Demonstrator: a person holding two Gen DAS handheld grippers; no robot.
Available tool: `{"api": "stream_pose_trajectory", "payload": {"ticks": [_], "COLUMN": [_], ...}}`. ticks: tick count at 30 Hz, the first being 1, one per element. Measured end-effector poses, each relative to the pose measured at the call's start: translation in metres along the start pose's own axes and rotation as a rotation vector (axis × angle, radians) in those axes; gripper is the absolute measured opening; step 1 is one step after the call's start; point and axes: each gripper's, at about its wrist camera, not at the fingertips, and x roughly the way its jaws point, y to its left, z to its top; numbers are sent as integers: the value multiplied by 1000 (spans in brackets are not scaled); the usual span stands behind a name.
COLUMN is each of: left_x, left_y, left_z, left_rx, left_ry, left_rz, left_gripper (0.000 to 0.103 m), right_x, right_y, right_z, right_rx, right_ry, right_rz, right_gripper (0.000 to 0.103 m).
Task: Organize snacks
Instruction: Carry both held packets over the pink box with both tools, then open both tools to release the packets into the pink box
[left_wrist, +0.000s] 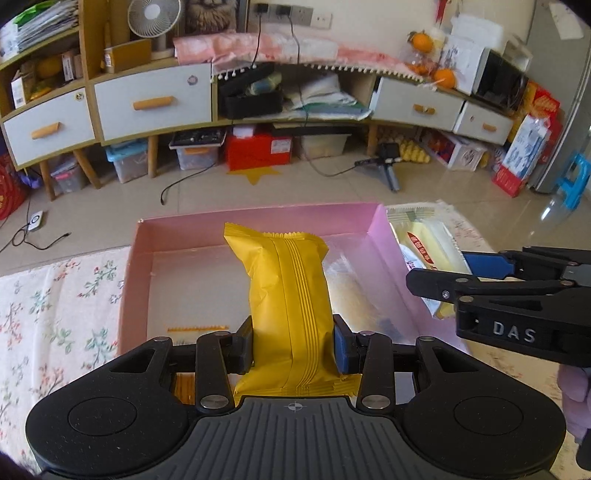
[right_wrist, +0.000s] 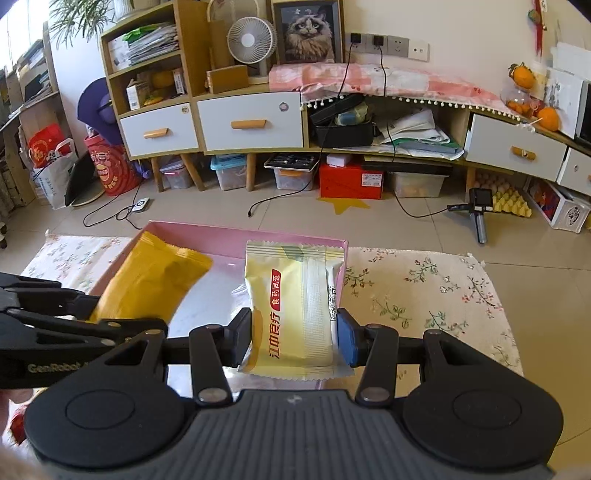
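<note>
- We see the left gripper (left_wrist: 293, 345) clamped on a yellow snack packet (left_wrist: 286, 295), its two pads pressing the packet's sides near the lower end — the packet stands lengthwise between them.
- That packet hangs over the pink box (left_wrist: 258, 216), above the box's pale floor and roughly midway between its left and right walls.
- The right gripper (right_wrist: 293, 334) is closed on a pale yellow snack packet (right_wrist: 295, 310) with red printing, one pad on each long edge.
- In the right wrist view this pale packet is held above the box's right side, close to its far right corner; in the left wrist view it sits just at the box's right wall.
- The two grippers are near each other — the right one shows at the right edge of the left wrist view, the left one at the left edge of the right wrist view.
- The box rests on a floral cloth (right_wrist: 424, 291), which spreads out past the box on both sides.
- Something yellow with a toothed edge (left_wrist: 197, 328) lies on the box floor near its near left corner; we cannot tell what it is.
</note>
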Motion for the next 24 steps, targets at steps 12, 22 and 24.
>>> {"api": "stream_pose_trajectory", "payload": {"ticks": [12, 22, 24], "left_x": [36, 20, 13], "left_y": [12, 1, 0], "left_z": [4, 1, -1], "left_rx": [-26, 36, 44], "left_ry": [18, -11, -10], "left_rz": [59, 92, 88], "left_gripper": [42, 81, 83], "right_x": [25, 12, 6], "right_y": [5, 6, 5], "right_z": [7, 12, 13], "right_rx": [6, 22, 28], "right_ry": [6, -26, -29], "right_rz": [26, 20, 13], "right_gripper": [44, 71, 74]}}
